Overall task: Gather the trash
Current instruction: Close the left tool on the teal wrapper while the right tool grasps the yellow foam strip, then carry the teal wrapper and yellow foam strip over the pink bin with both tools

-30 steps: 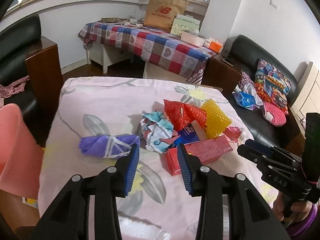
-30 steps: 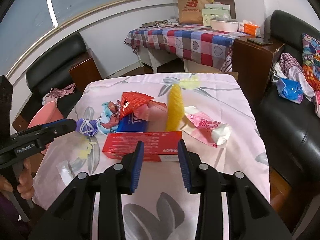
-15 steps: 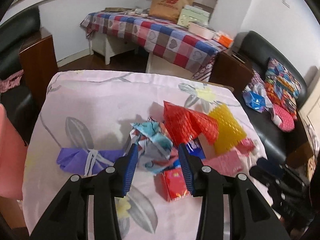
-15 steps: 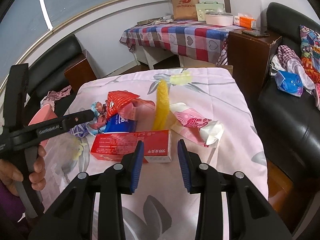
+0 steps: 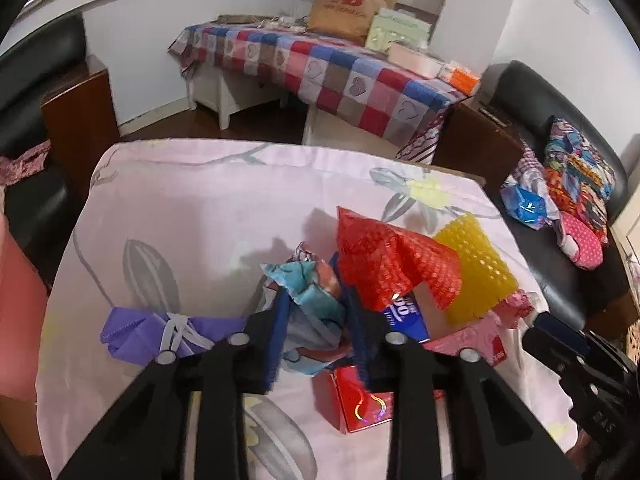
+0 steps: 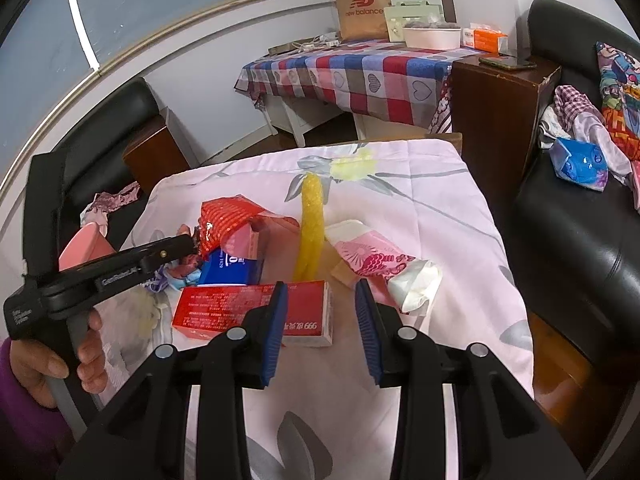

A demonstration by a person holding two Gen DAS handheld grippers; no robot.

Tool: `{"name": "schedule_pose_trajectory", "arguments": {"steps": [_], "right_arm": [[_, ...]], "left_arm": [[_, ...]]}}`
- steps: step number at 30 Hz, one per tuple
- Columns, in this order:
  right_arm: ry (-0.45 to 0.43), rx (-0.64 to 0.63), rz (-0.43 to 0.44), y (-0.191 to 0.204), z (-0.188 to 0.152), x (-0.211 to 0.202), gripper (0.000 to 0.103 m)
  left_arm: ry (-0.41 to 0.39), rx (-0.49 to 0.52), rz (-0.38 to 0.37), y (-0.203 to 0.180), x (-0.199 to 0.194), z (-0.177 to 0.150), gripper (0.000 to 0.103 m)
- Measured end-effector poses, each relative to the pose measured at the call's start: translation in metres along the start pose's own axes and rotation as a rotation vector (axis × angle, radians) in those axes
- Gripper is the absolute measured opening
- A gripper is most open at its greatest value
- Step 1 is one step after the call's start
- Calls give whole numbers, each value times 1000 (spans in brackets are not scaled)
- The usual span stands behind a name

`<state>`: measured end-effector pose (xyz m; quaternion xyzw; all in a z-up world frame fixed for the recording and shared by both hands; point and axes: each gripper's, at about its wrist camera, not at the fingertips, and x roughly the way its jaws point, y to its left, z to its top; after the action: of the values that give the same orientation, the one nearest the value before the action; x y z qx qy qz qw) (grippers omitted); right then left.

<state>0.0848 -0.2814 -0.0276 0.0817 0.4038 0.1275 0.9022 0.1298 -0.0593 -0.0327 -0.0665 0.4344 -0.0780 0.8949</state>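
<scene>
Trash sits heaped on my pink floral tablecloth (image 5: 192,216). My left gripper (image 5: 316,332) brackets the crumpled blue wrapper (image 5: 308,292), jaws parted, not yet pinching; closing comes next. My right gripper (image 6: 320,328) hovers open, empty, above the red box (image 6: 240,308).

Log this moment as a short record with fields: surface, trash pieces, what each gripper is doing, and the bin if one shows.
surface: table under pink floral cloth
trash pile: crumpled blue wrapper, red mesh sleeve, yellow mesh sleeve, red box, purple bag, pink-and-white packet
left gripper: open, fingers either side of the crumpled blue wrapper, not yet closed
right gripper: open, above the cloth near the red box's end
bin: pink container at the table's left edge, partly in view
</scene>
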Motion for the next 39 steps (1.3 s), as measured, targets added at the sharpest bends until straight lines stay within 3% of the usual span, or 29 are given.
{"name": "schedule_pose_trajectory", "arguments": {"steps": [10,19,29,31,32,33,39], "right_arm": [[-4,15,8,-6,9,4,35],[13,30,36,-7,28,21,35],[43,-13,-11,7,45,52,35],[38,-15,-11,10,43,52,29],[38,-17,-10,10,42,51,16],[37,-18,-10,11,41,50,11],[-32,-17,11,17,46,24,10]], "left_arm": [[-79,-22,-72,12,-45,-6,23],[-121,-73,-85,34,-88,-20,23],[-159,-101,-65,53,-118,-26,23],[-158,-109,-64,56,-119,-28,23],[-158,-113,-63,58,-119,-29,23],[-158,-119,-64,60,-120,-29,23],[-172,-138,-68,69,-123,-30,23]]}}
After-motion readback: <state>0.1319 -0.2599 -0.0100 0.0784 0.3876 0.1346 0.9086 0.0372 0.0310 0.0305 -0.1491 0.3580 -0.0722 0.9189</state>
